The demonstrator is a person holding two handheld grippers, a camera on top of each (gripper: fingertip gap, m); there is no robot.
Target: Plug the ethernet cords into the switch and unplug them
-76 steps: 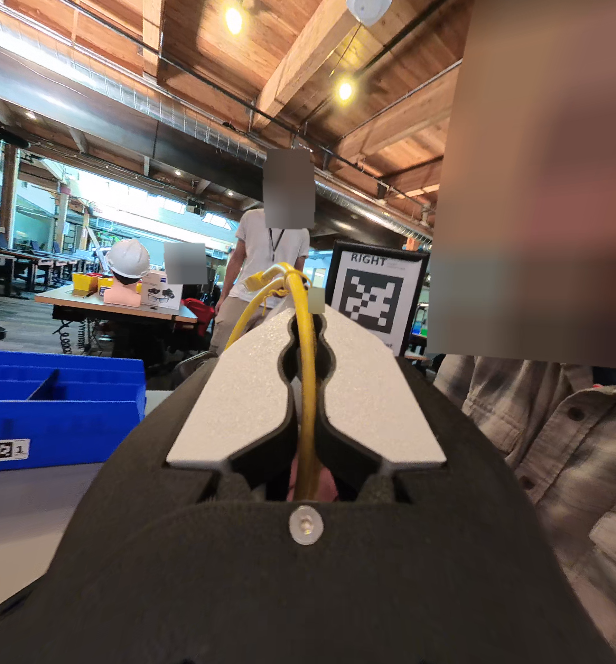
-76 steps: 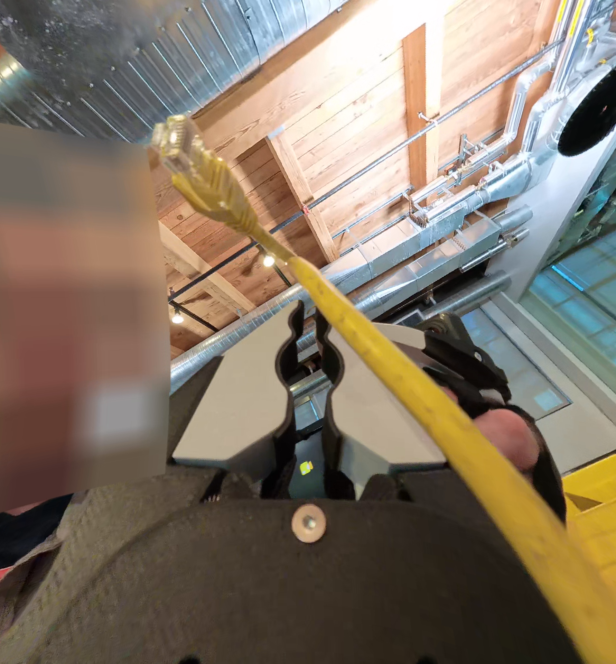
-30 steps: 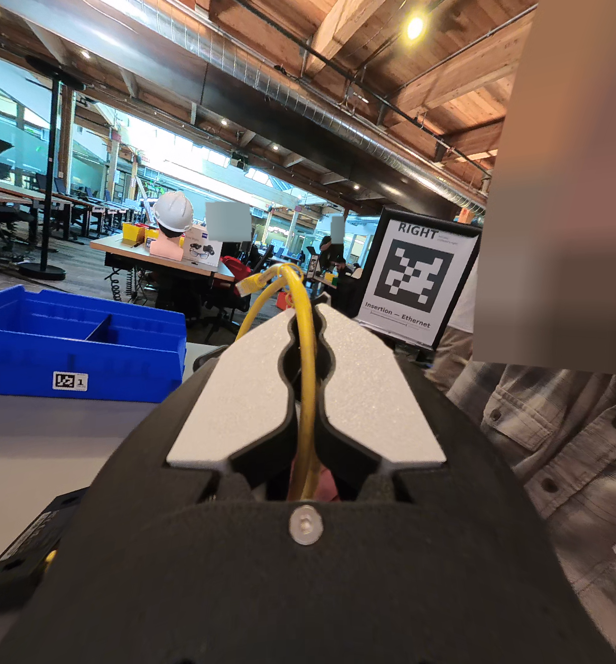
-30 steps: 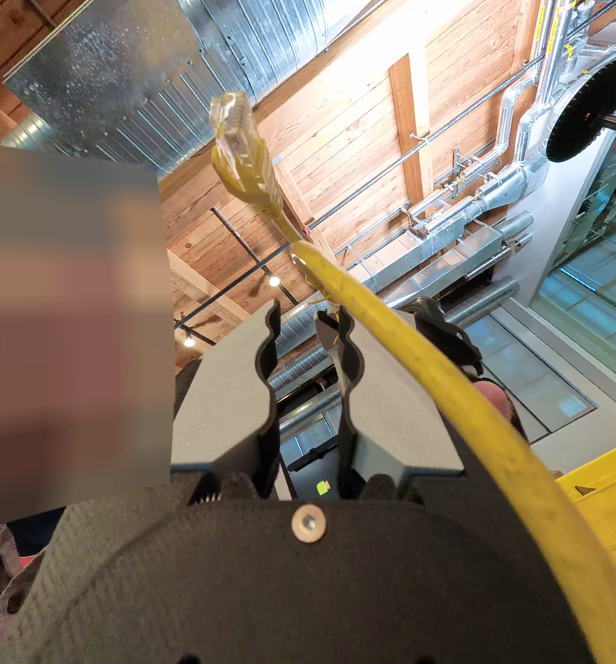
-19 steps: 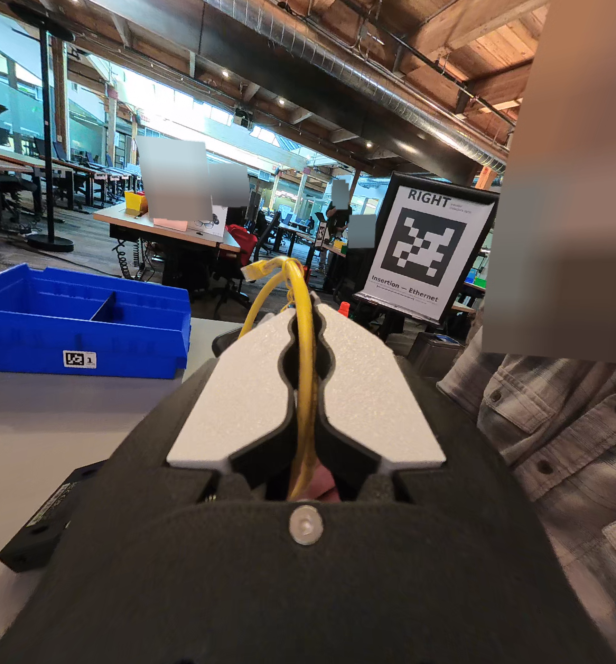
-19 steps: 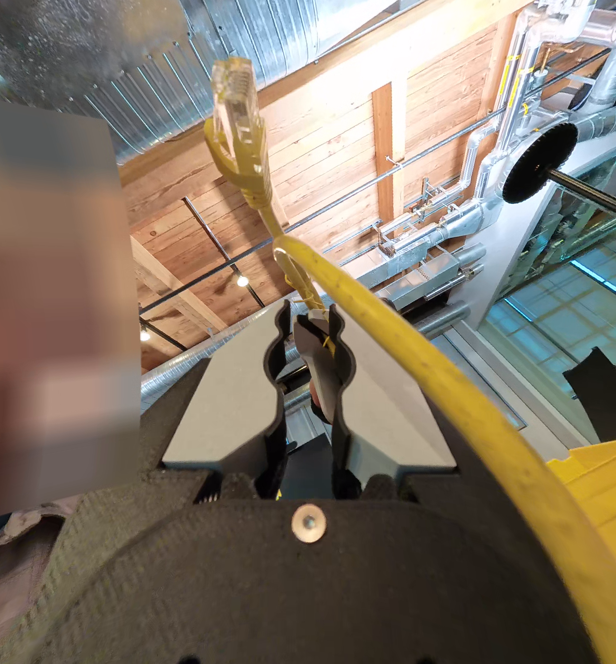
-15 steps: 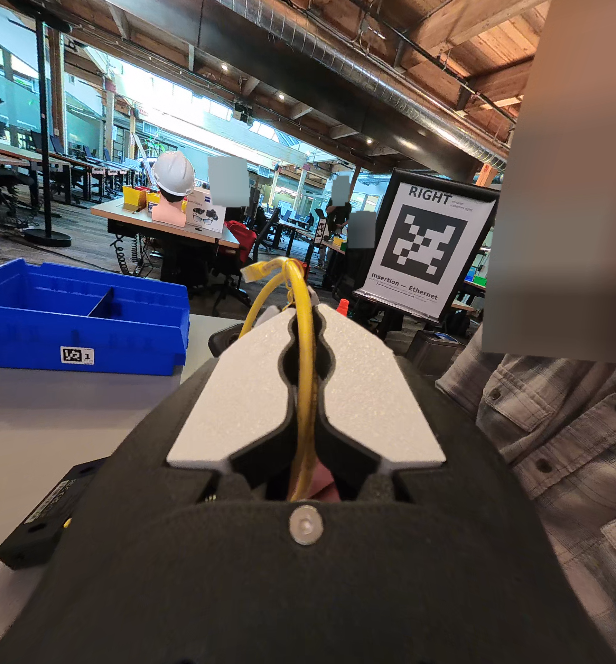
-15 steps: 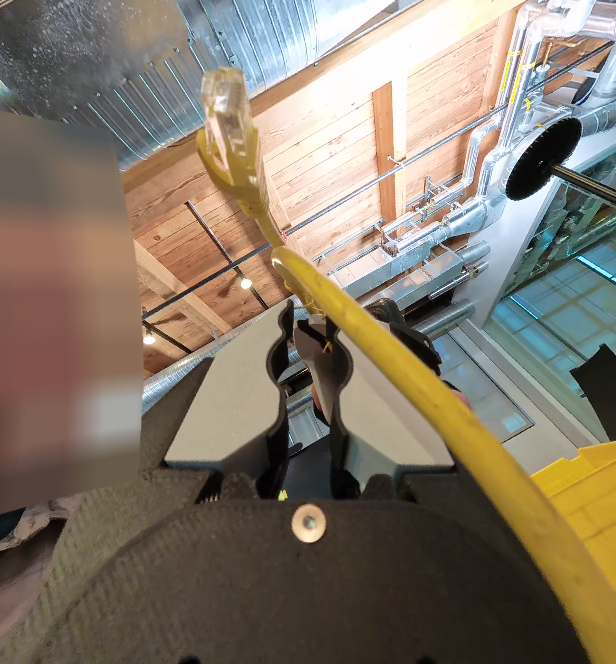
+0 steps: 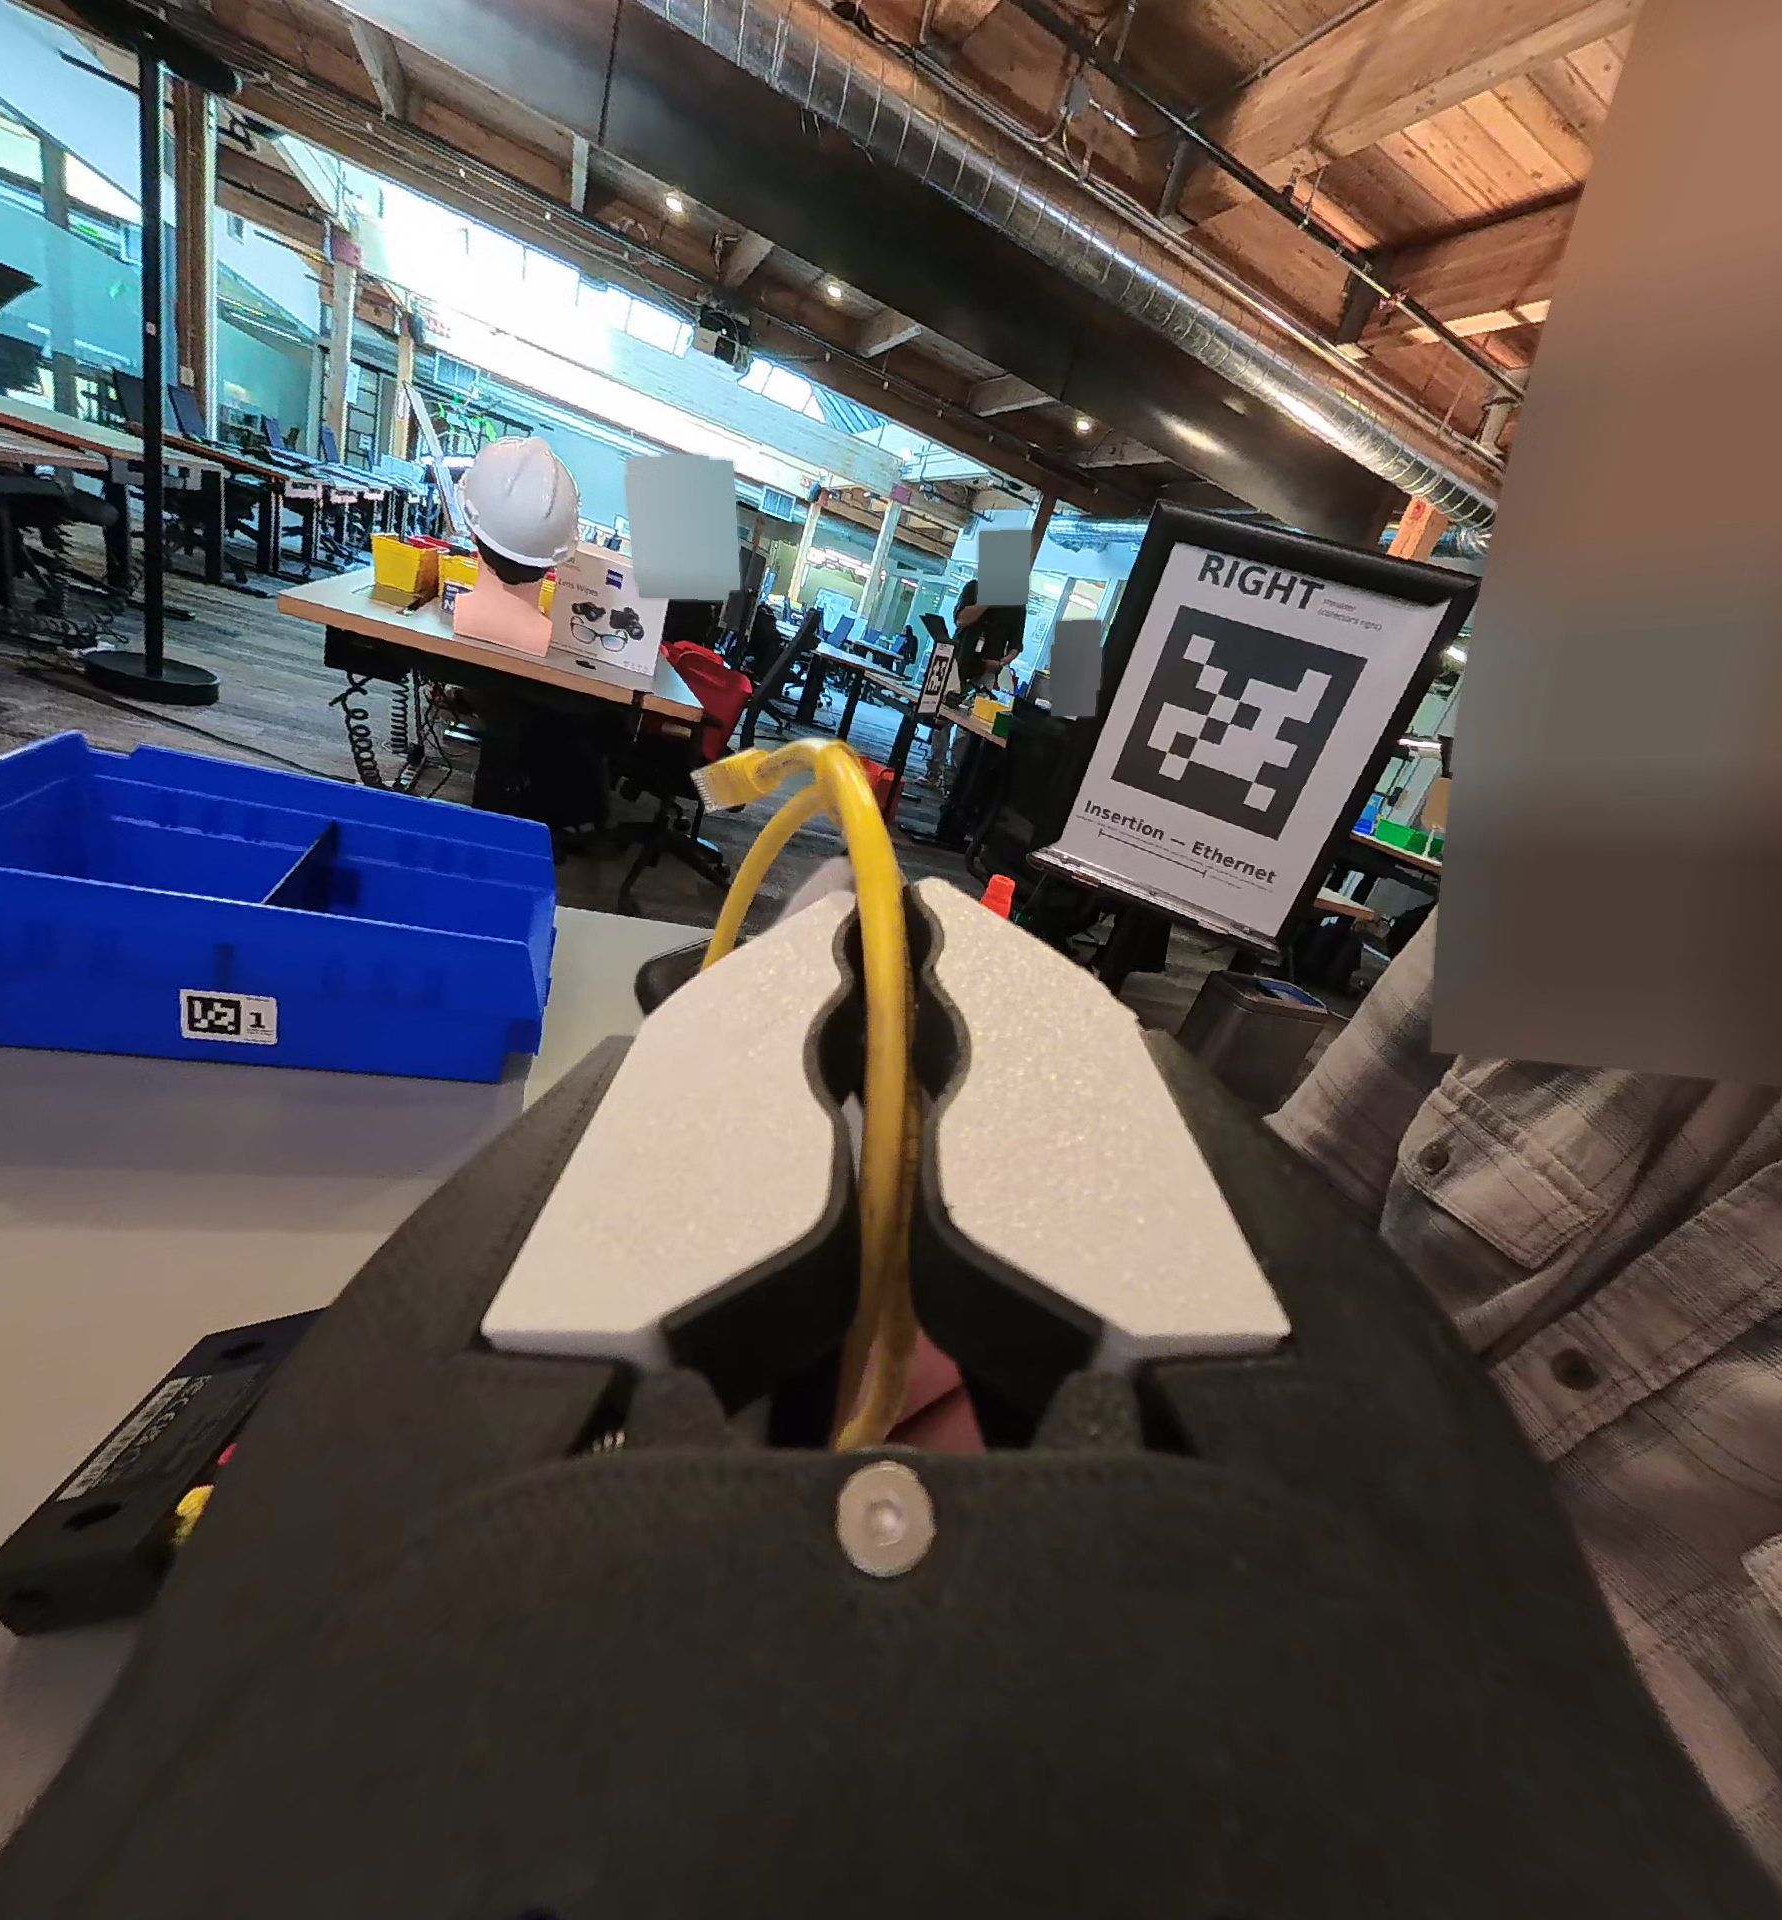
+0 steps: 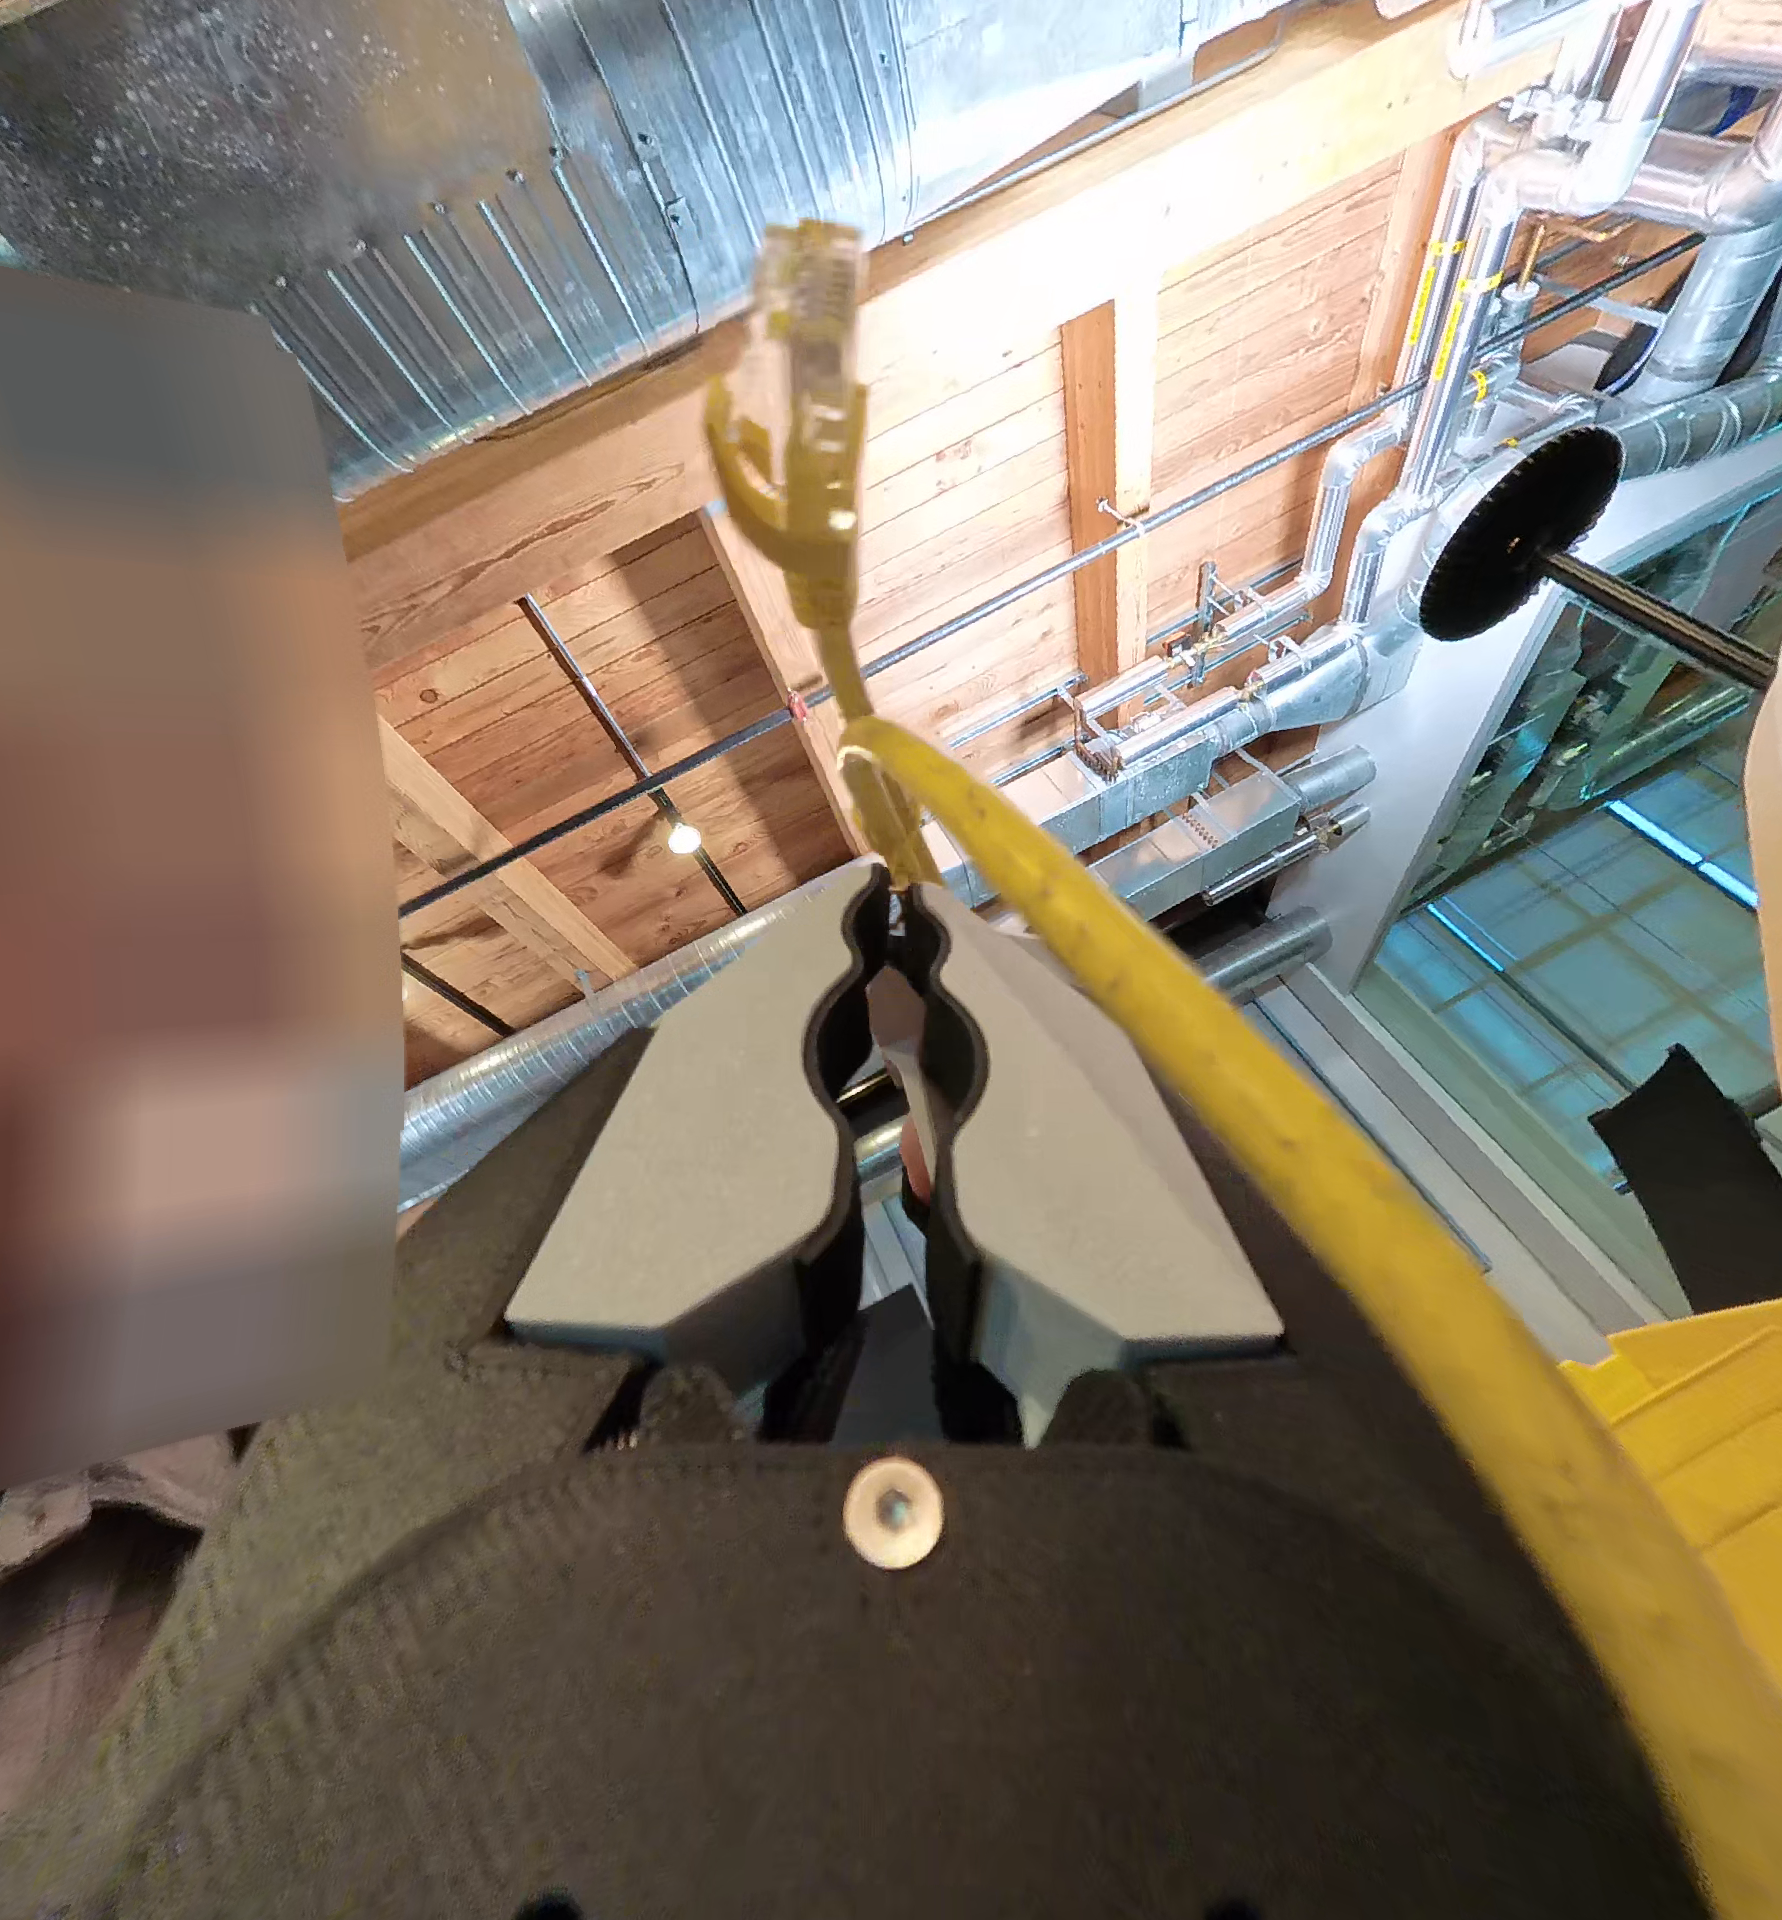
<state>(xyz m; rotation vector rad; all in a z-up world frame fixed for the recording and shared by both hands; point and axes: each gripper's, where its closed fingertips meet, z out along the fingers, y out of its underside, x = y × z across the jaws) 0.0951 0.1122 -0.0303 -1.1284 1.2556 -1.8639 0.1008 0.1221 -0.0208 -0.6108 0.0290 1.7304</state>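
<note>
In the left wrist view, my left gripper (image 9: 882,925) is pressed together on the yellow cord (image 9: 879,1039), which runs up between the fingers and curls over, its plug (image 9: 726,781) pointing left. The black switch (image 9: 128,1465) lies on the table (image 9: 87,1174) at lower left, near the blue bin (image 9: 243,914). I judge the cord is not yet plugged; next I must lower the plug toward the ports, which I cannot see.

In the right wrist view, my right gripper (image 10: 892,904) points at the ceiling, its fingers almost together and seeming to pinch the cord under its plug (image 10: 809,312). There is free room above; the yellow bin (image 10: 1739,1455) is at the right.
</note>
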